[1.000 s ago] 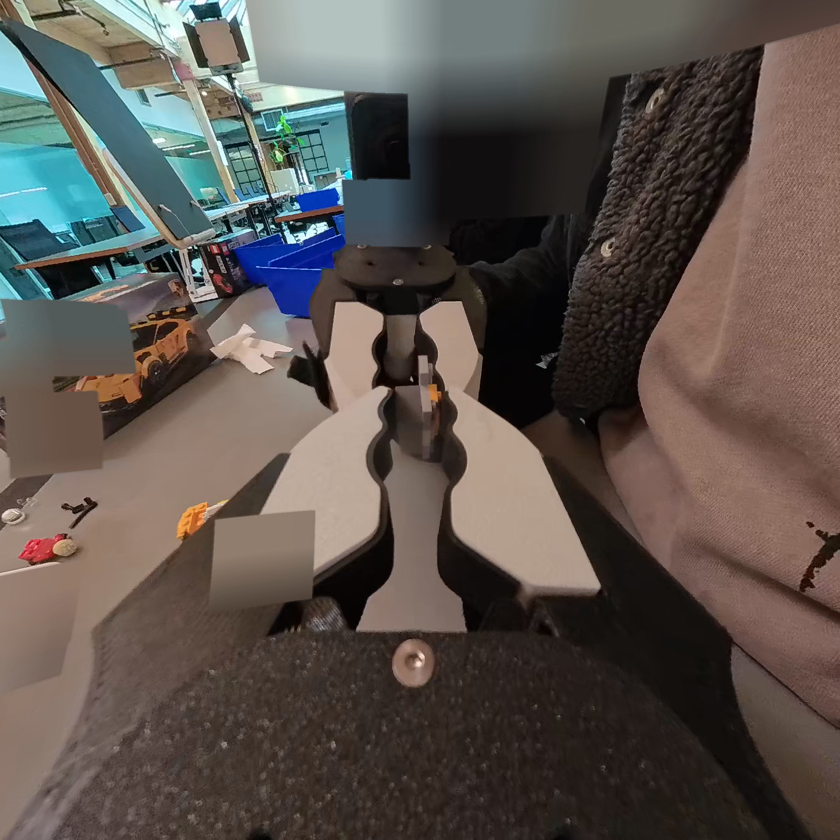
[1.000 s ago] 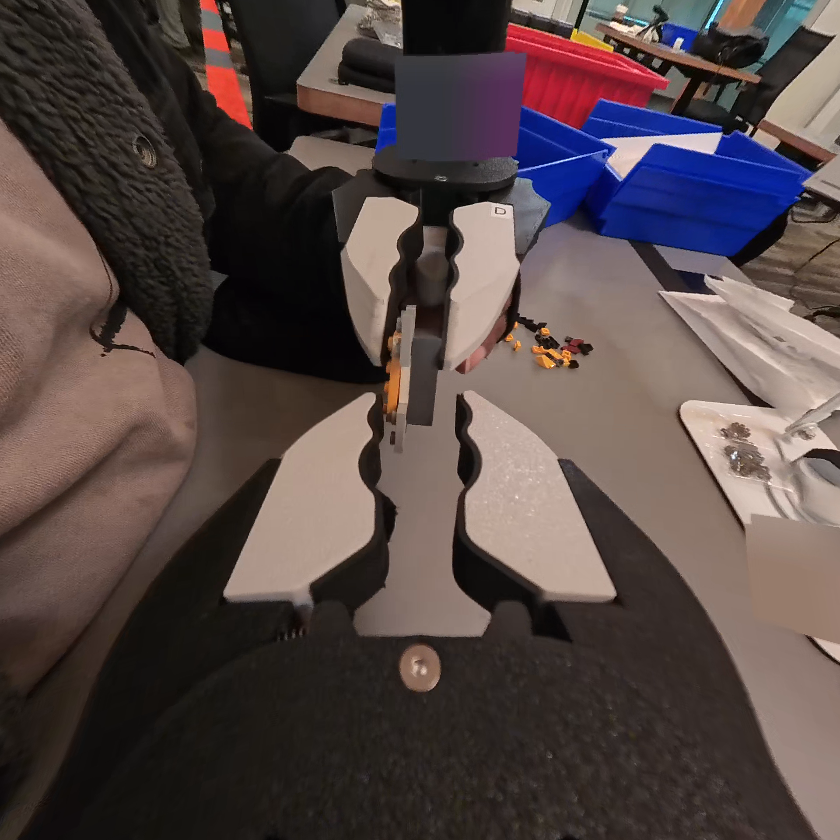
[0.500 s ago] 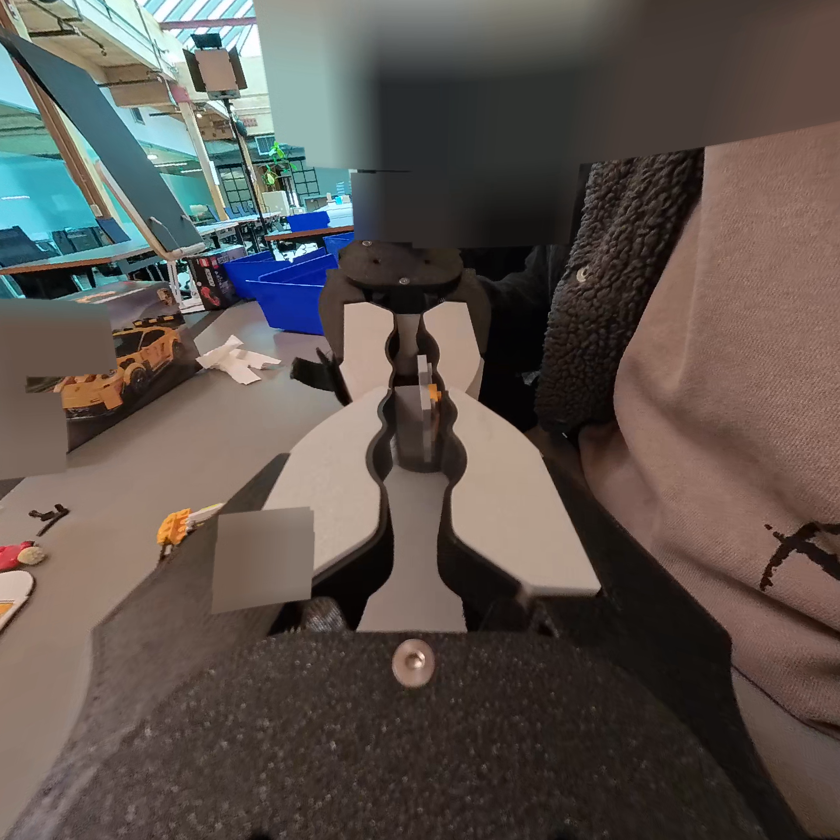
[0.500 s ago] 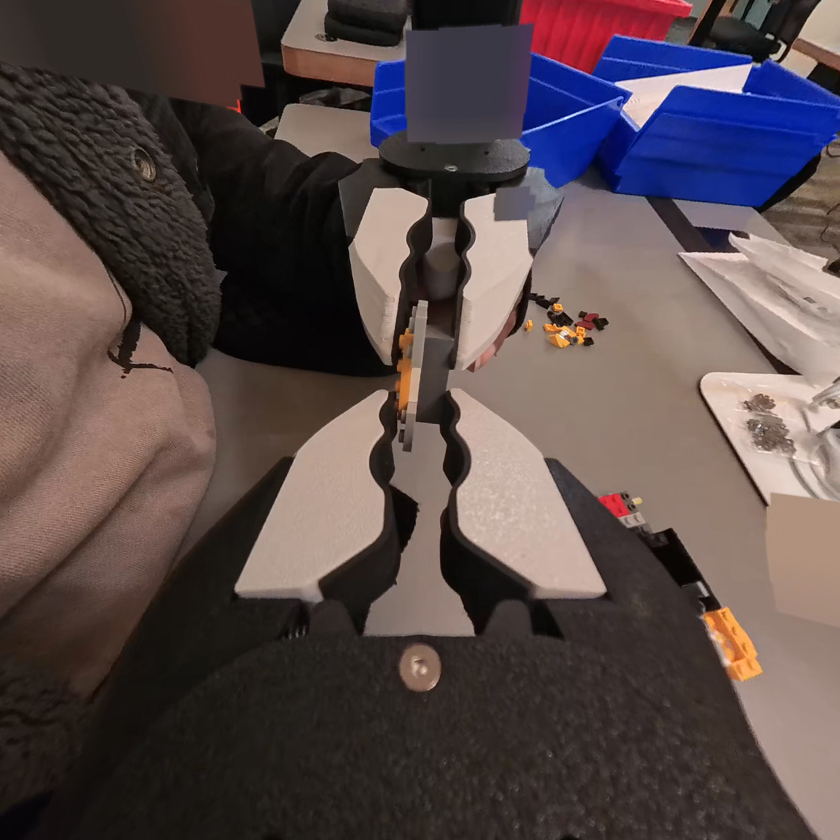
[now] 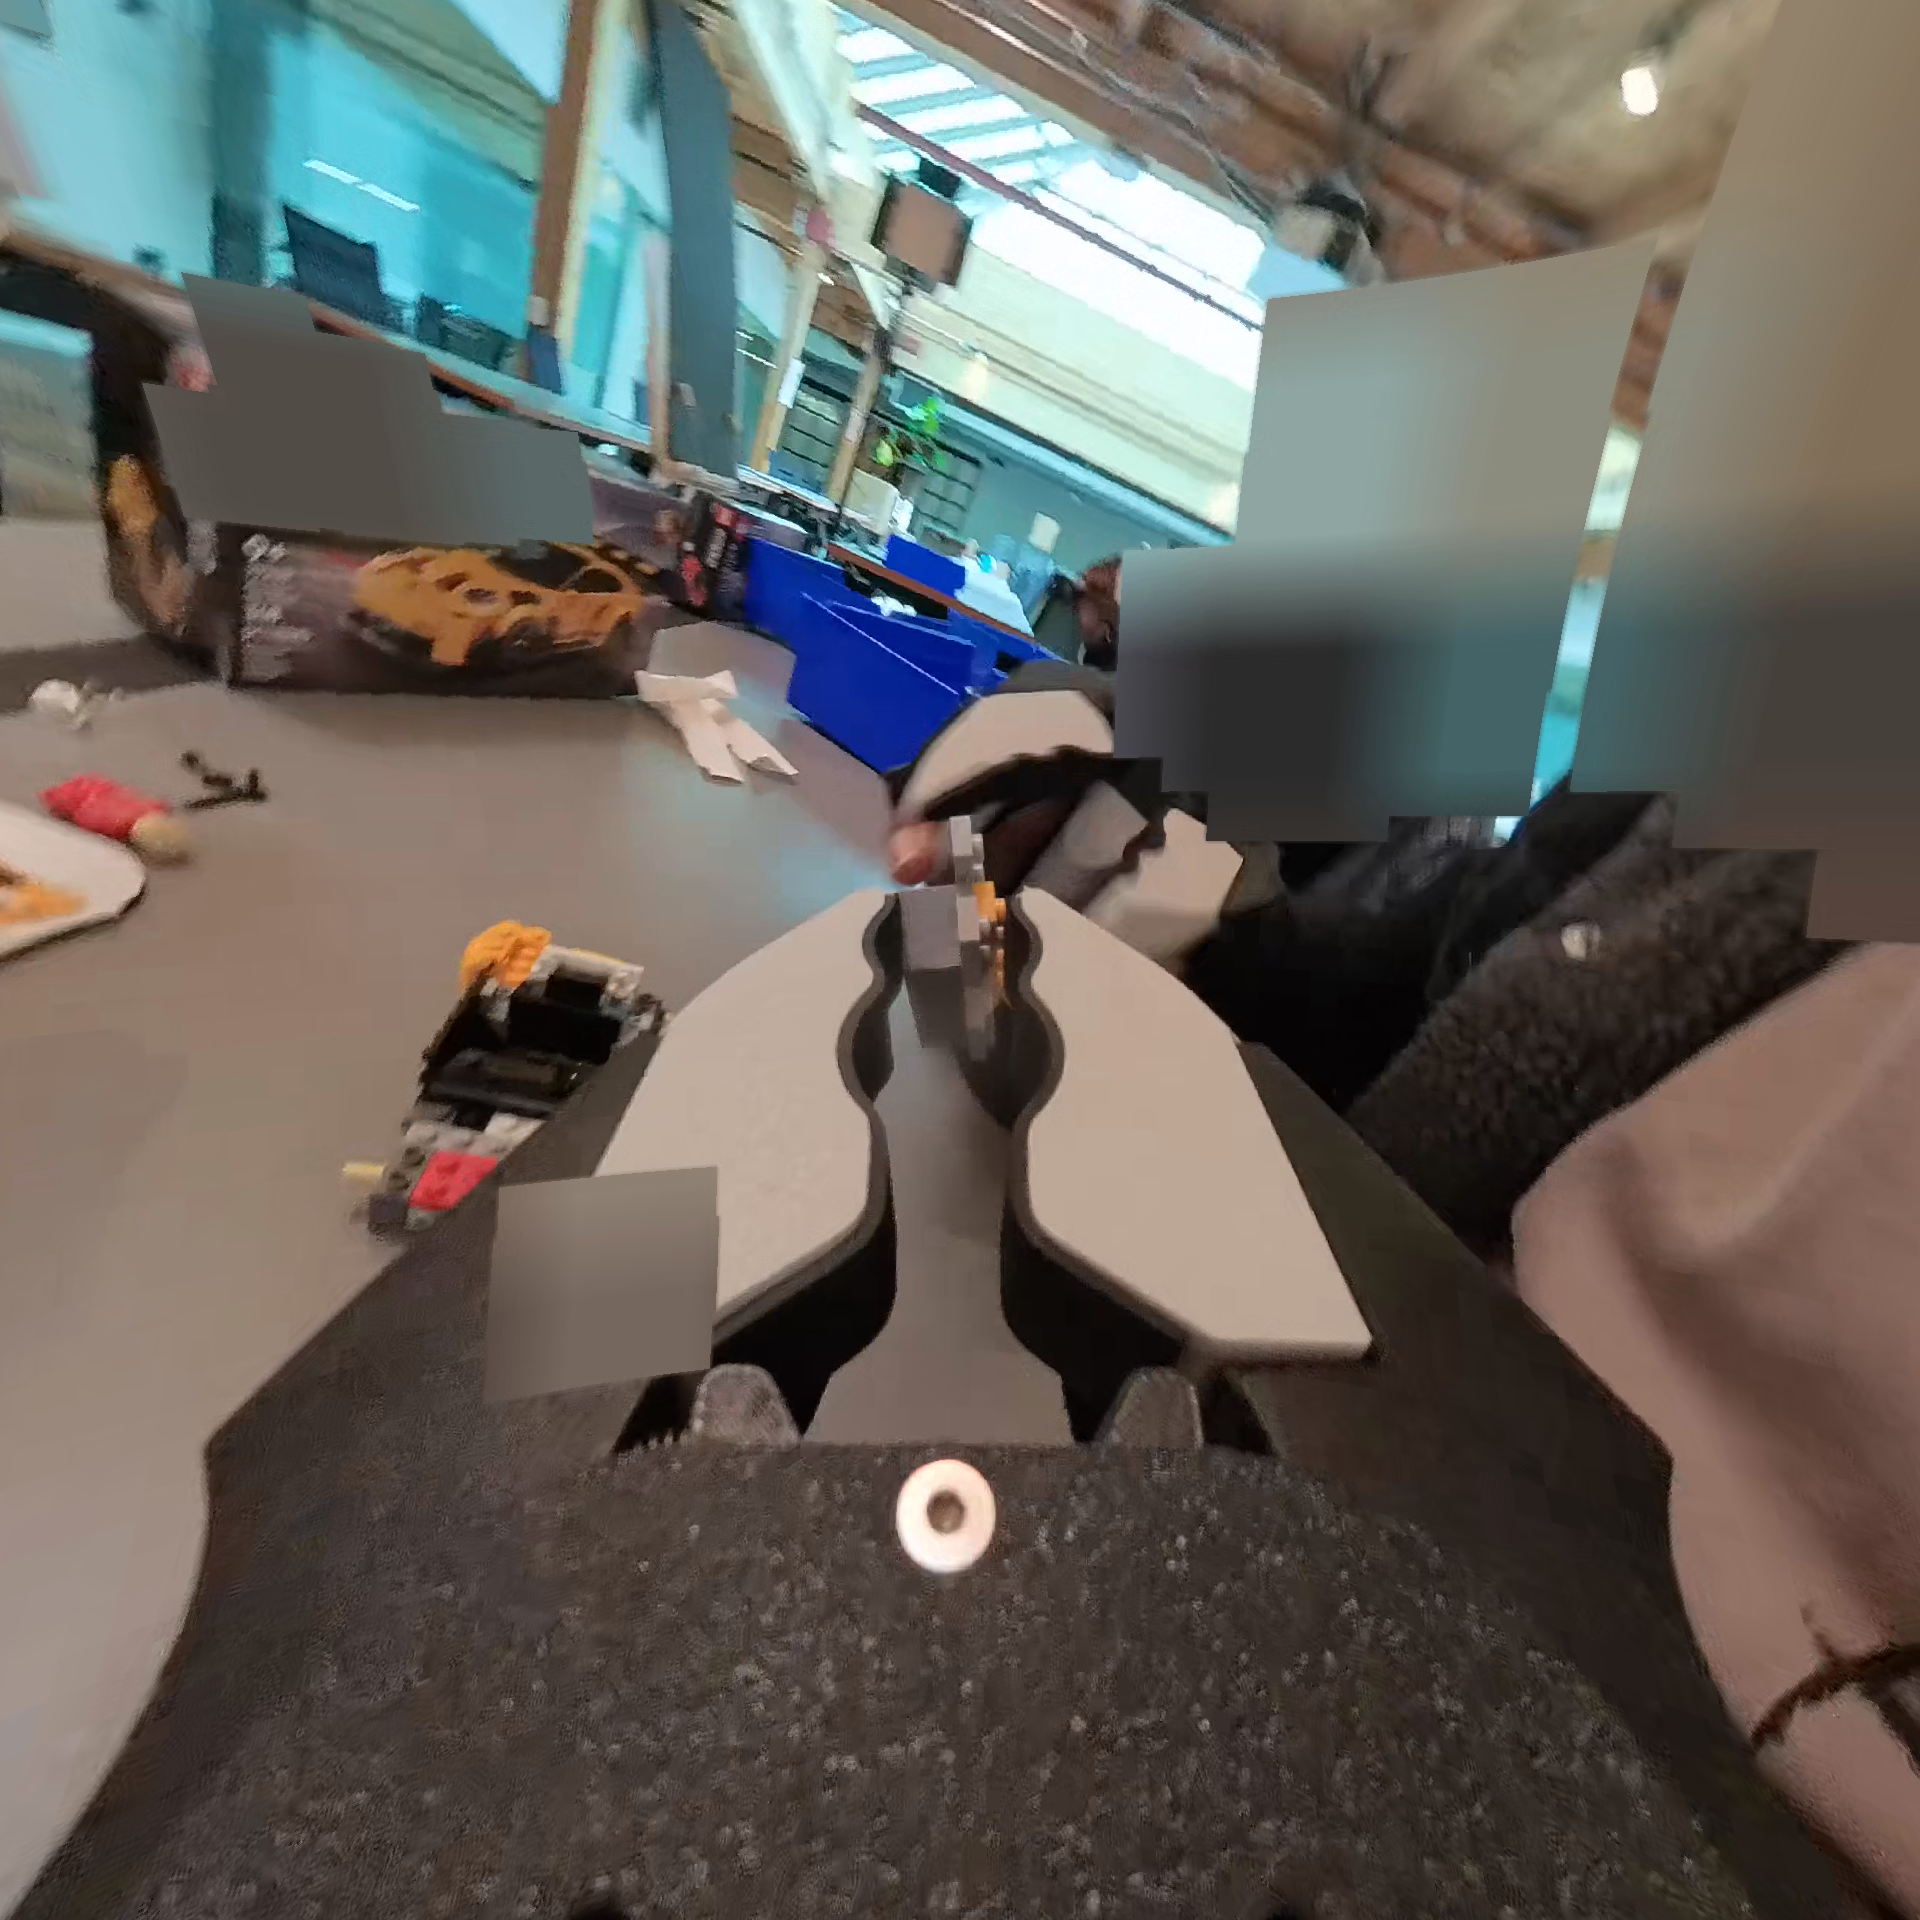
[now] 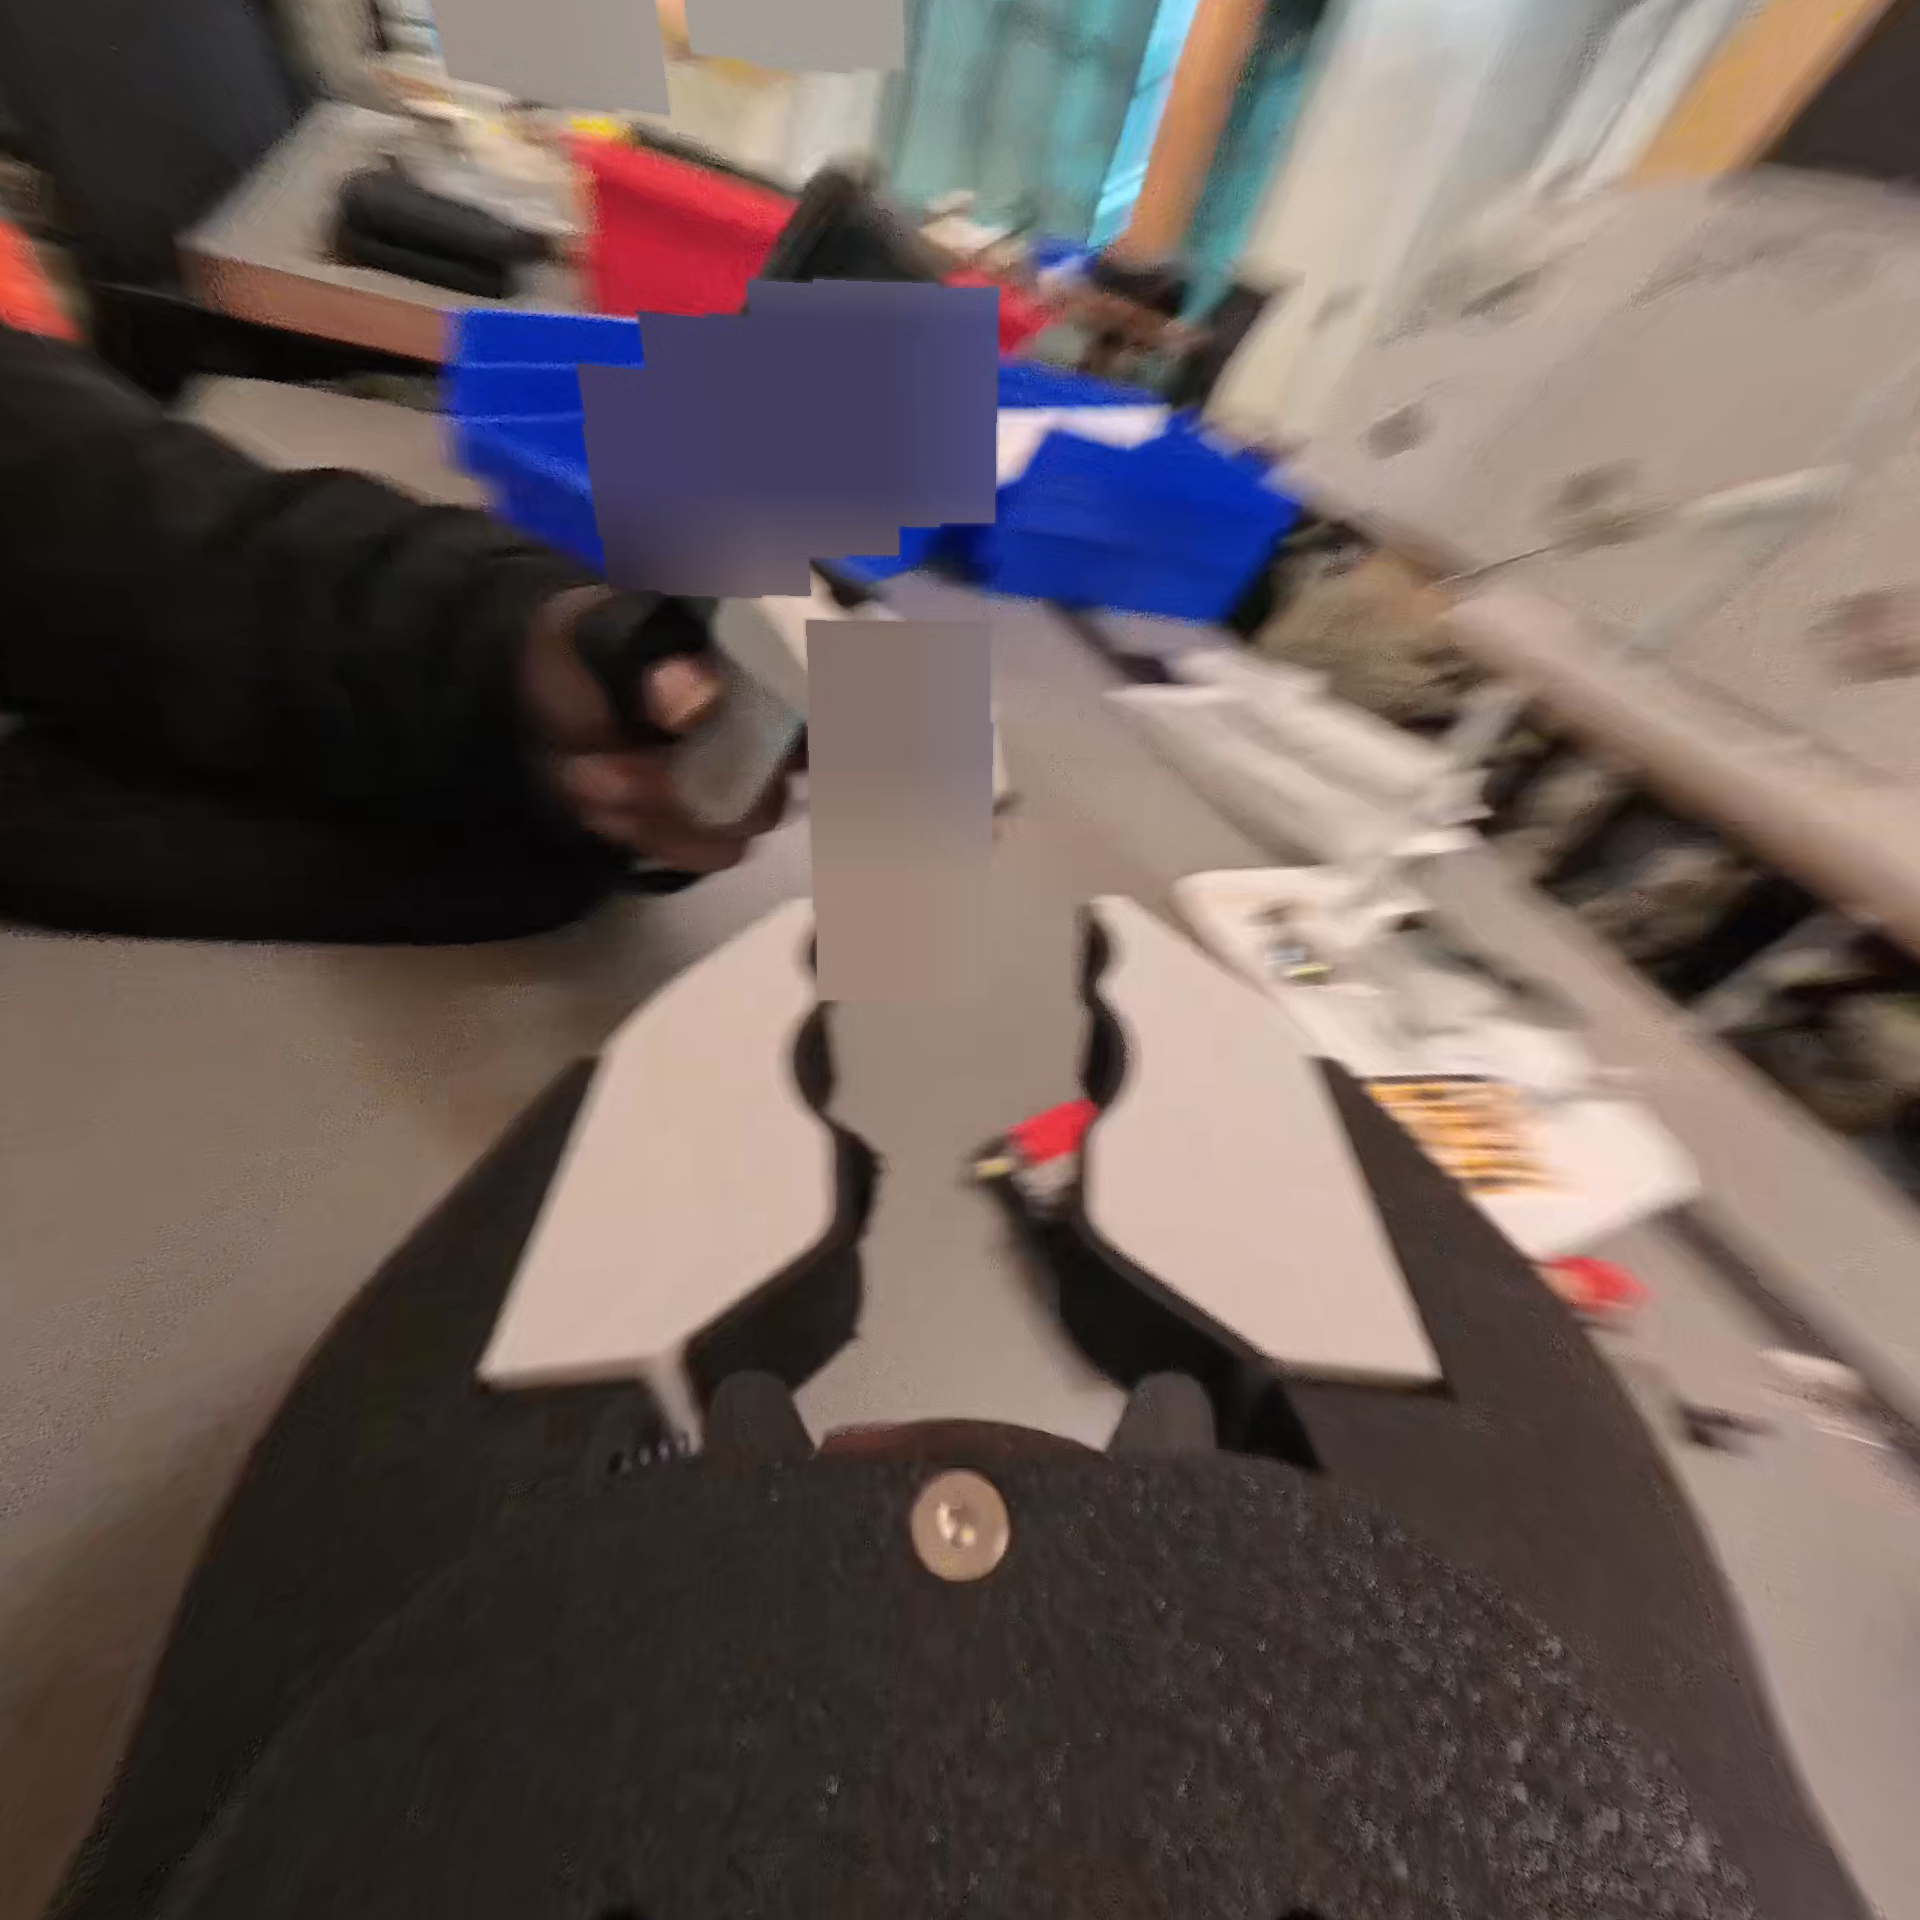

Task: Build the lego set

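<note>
Grey table [image 5: 436,883], blue bins [image 5: 873,665] behind

- Your left wrist view is bright: daylight comes from the skylit ceiling and tall windows at the back, leaving a pale sheen on the smooth grey desk [image 5: 343,987].
- Its left edge smears, and straight beams bow with wide-angle distortion.
- Your right wrist view is dimmer and heavily motion-blurred; the blue plastic bins [image 6: 1122,509] and the right side streak.
- Shadows are soft throughout.

The left claw [image 5: 948,914] is nearly closed, pinching something at its tips; the right claw [image 6: 951,935] gapes wide.
</note>
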Motion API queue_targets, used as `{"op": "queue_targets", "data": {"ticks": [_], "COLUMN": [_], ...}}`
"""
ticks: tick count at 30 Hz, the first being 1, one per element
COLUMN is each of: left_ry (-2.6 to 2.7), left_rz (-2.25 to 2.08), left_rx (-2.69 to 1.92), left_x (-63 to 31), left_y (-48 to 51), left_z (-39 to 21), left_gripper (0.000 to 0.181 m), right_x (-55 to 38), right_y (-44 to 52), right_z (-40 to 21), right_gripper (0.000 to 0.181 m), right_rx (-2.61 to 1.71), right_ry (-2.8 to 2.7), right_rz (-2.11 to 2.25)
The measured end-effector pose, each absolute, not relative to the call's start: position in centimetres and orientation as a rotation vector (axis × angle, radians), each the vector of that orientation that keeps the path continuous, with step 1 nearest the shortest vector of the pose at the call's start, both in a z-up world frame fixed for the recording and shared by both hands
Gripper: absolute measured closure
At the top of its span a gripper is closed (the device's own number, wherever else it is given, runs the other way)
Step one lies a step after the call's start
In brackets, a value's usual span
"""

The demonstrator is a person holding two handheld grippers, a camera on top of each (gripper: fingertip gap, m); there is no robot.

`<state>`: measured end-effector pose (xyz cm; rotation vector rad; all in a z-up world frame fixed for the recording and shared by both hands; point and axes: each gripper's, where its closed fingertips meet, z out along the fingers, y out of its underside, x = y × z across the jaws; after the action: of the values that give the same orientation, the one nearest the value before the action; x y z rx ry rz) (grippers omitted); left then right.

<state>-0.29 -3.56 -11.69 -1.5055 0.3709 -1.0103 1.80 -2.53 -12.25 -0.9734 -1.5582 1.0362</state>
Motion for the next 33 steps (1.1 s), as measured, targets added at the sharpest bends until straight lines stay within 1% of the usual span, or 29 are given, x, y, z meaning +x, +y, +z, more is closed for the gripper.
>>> {"op": "queue_targets", "data": {"ticks": [1, 2, 6, 10, 15, 16, 17, 18, 20, 24, 25, 30, 31, 33], "left_ry": [0.298, 0.229, 0.038, -0.133, -0.387, -0.42, -0.444, -0.456, -0.46, -0.437, -0.43, -0.299, -0.238, -0.097], "left_rz": [-1.039, -1.062, -1.168, -1.247, -1.41, -1.433, -1.451, -1.46, -1.473, -1.491, -1.495, -1.517, -1.51, -1.488], "left_rx": [-1.515, -1.525, -1.513, -1.487, -1.426, -1.411, -1.402, -1.404, -1.403, -1.387, -1.384, -1.394, -1.4, -1.413], "left_x": [-1.0, -1.7, -3.5, -4.5, -4.2, -4.1, -3.9, -3.6, -3.2, -2.8, -2.7, -2.1, -2.0, -1.6], "left_y": [-3.1, -2.6, -1.7, -1.2, -0.9, -1.0, -1.0, -1.1, -1.3, -1.6, -1.6, -2.1, -2.2, -2.8], "left_z": [-11.8, -12.0, -12.4, -12.5, -12.8, -12.8, -12.8, -12.9, -12.8, -12.3, -12.2, -11.9, -11.7, -10.9], "left_gripper": [0.163, 0.163, 0.163, 0.163, 0.162, 0.163, 0.163, 0.163, 0.163, 0.163, 0.163, 0.161, 0.156, 0.153], "right_x": [2.2, 2.8, 3.5, 2.6, -0.3, -0.7, -1.0, -1.2, -1.5, -1.8, -1.7, -1.0, -0.7, 0.3], "right_y": [-1.3, -0.5, 0.4, -0.4, -1.3, -1.4, -1.5, -1.5, -1.6, -1.8, -2.0, -2.3, -2.5, -3.4], "right_z": [-10.9, -9.8, -8.4, -8.8, -11.6, -12.2, -12.6, -12.7, -12.7, -13.3, -13.1, -12.9, -13.0, -12.8], "right_gripper": [0.166, 0.181, 0.181, 0.181, 0.129, 0.124, 0.122, 0.123, 0.133, 0.143, 0.154, 0.155, 0.155, 0.156], "right_rx": [-0.909, -0.827, -0.708, -0.801, -1.051, -1.085, -1.104, -1.113, -1.117, -1.138, -1.121, -1.103, -1.105, -1.055], "right_ry": [-1.467, -1.406, -1.322, -1.324, -1.412, -1.423, -1.425, -1.418, -1.412, -1.434, -1.432, -1.496, -1.536, -1.63], "right_rz": [0.939, 0.844, 0.557, 0.623, 0.713, 0.718, 0.713, 0.701, 0.689, 0.699, 0.708, 0.786, 0.845, 1.0]}}
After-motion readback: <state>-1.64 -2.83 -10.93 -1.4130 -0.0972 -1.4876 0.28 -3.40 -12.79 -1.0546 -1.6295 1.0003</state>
